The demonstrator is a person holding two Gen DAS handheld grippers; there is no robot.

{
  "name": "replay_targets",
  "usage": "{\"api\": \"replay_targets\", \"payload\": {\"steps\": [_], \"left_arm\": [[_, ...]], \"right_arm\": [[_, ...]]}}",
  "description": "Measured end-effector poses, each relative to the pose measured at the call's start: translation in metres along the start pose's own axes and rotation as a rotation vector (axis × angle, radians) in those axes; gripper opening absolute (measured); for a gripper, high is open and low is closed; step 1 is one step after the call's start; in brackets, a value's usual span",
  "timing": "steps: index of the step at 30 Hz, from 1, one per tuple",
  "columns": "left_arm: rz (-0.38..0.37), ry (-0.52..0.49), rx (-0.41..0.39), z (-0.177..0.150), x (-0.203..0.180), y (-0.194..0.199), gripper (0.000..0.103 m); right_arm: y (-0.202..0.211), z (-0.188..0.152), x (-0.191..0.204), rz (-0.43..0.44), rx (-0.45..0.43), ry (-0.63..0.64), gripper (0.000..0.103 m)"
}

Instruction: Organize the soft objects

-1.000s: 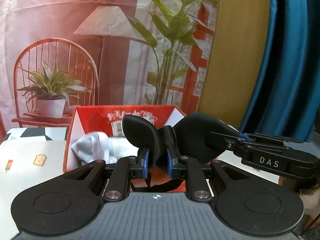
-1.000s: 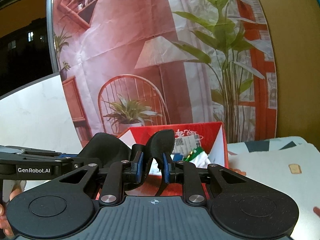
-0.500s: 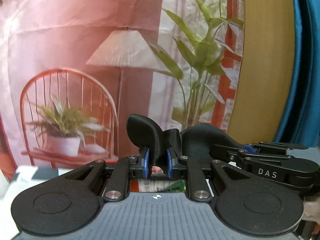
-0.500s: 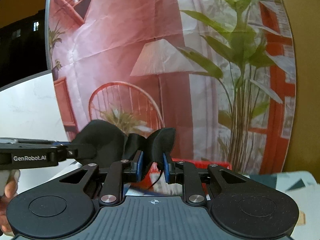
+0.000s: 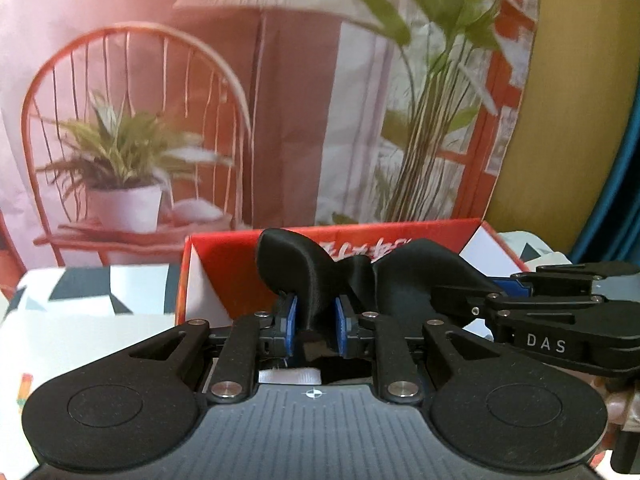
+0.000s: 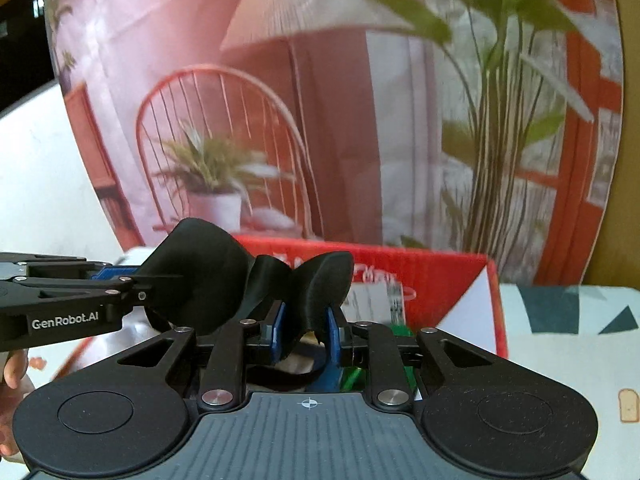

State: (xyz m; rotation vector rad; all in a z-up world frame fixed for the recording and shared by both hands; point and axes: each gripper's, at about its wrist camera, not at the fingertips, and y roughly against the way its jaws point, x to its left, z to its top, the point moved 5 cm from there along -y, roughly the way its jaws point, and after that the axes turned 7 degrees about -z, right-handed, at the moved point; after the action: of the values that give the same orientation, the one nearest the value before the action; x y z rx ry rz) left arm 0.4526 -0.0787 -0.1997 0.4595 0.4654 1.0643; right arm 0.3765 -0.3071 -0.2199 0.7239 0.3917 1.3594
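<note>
A black padded eye mask is held between both grippers over an open red cardboard box. My left gripper is shut on the mask's left cup. My right gripper is shut on its right cup. In the right wrist view the other cup bulges at the left by the left gripper's arm. The box holds white and green items, mostly hidden behind the fingers. The right gripper's body also shows in the left wrist view.
A printed backdrop with a chair, lamp and plants hangs close behind the box. The table has a white cloth with dark triangles. A blue curtain hangs at the far right. A white wall is at the left.
Both grippers have tilted up and then down again with the mask still held. The red box is back in view beneath the mask and sits closer.
</note>
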Motion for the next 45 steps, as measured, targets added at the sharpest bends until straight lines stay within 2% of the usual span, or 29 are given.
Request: {"api": "replay_targets", "payload": {"steps": [6, 7, 10, 11, 13, 14, 16, 19, 22, 27, 37, 41, 45], "left_arm": [[0.035, -0.006, 0.004, -0.001, 0.007, 0.0, 0.04], [0.048, -0.013, 0.0, -0.001, 0.007, 0.002, 0.048], [0.074, -0.039, -0.014, 0.002, 0.004, 0.008, 0.063], [0.069, -0.045, -0.018, 0.002, 0.004, 0.01, 0.066], [0.068, -0.047, -0.02, 0.002, 0.002, 0.014, 0.081], [0.069, -0.05, -0.026, 0.002, 0.001, 0.018, 0.083], [0.069, -0.057, -0.034, 0.0, -0.002, 0.023, 0.088], [0.063, -0.062, -0.037, -0.004, -0.006, 0.032, 0.095], [0.063, -0.059, -0.04, -0.009, -0.009, 0.042, 0.098], [0.071, -0.043, -0.042, -0.02, -0.01, 0.058, 0.1], [0.074, -0.03, -0.038, -0.049, -0.01, 0.087, 0.1], [0.063, -0.036, -0.027, -0.069, -0.01, 0.1, 0.1], [0.081, 0.0, -0.039, -0.09, -0.004, 0.114, 0.1]], "right_arm": [[-0.008, -0.006, -0.001, -0.036, 0.039, -0.004, 0.026], [-0.009, -0.007, -0.003, -0.047, 0.043, -0.007, 0.028], [-0.007, -0.01, -0.007, -0.087, 0.043, -0.005, 0.04], [-0.006, -0.01, -0.008, -0.107, 0.038, -0.002, 0.041], [-0.002, -0.011, -0.011, -0.125, 0.03, -0.006, 0.043], [0.0, -0.012, -0.012, -0.128, 0.029, -0.011, 0.046], [0.005, -0.013, -0.013, -0.134, 0.017, -0.02, 0.065], [0.016, -0.017, -0.011, -0.137, -0.002, -0.015, 0.075], [0.029, -0.022, -0.008, -0.132, -0.029, -0.013, 0.088], [0.053, -0.029, -0.004, -0.137, -0.078, -0.028, 0.099], [0.099, -0.057, -0.001, -0.109, -0.156, -0.106, 0.099], [0.116, -0.073, 0.002, -0.101, -0.184, -0.127, 0.098], [0.131, -0.092, 0.004, -0.095, -0.207, -0.142, 0.096]]}}
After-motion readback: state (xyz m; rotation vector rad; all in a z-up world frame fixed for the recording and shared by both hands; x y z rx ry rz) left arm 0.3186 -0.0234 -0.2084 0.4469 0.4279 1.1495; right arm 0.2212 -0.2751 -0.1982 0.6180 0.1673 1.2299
